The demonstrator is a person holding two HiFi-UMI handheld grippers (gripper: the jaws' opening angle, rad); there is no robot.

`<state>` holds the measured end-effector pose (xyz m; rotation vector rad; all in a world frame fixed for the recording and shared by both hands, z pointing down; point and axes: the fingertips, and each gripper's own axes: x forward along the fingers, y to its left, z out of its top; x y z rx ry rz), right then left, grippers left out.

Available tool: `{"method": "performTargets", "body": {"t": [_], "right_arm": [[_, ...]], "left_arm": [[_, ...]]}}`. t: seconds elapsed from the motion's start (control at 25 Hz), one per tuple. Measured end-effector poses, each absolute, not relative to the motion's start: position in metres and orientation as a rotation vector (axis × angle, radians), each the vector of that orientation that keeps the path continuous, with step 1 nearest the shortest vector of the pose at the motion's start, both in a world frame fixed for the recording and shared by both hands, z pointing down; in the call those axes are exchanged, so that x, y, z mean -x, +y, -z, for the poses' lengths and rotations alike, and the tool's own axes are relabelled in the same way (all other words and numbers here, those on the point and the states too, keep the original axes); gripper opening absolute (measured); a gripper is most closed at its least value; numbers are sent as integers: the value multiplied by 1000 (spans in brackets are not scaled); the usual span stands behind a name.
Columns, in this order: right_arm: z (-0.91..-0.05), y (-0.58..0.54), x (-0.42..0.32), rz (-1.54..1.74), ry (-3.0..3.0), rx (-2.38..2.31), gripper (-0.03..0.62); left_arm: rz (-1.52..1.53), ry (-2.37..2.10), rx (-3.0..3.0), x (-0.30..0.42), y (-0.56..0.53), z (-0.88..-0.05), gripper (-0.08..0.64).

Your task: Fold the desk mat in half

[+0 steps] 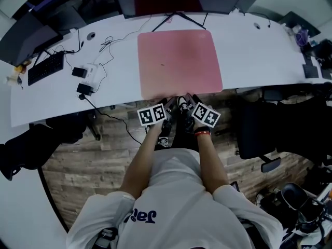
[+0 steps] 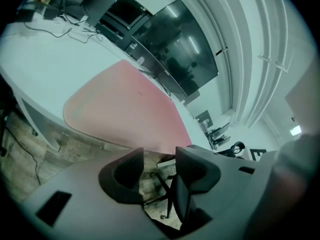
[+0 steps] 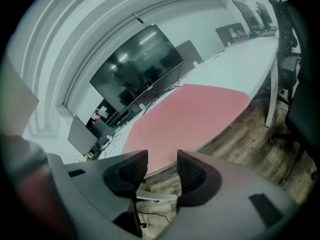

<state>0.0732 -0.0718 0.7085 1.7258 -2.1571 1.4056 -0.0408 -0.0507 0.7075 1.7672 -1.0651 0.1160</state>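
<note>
Cool, even light is falling across the white counter [image 1: 249,51], while the floor [image 1: 93,160] below is sitting dimmer. Both gripper views are bending hard at their rims and fading into black corners. Bright streaks are glinting on the dark screen [image 3: 135,66] beyond the right claw [image 3: 162,159]. Right of the left claw [image 2: 159,156], a pinkish smear is lying out of focus.

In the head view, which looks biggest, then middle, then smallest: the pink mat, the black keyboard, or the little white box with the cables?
1. pink mat, by far the largest
2. black keyboard
3. white box, the smallest
All three lie on one desk, so the order is safe.
</note>
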Motion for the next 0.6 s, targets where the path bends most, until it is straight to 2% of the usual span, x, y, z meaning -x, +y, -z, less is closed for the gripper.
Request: {"method": "performTargets", "body": {"t": [0.6], "right_arm": [[-742,-84,-79,-1744,-2053,-1731,190]], "left_arm": [[163,-998,-1388,42,-70,-744,212]]}}
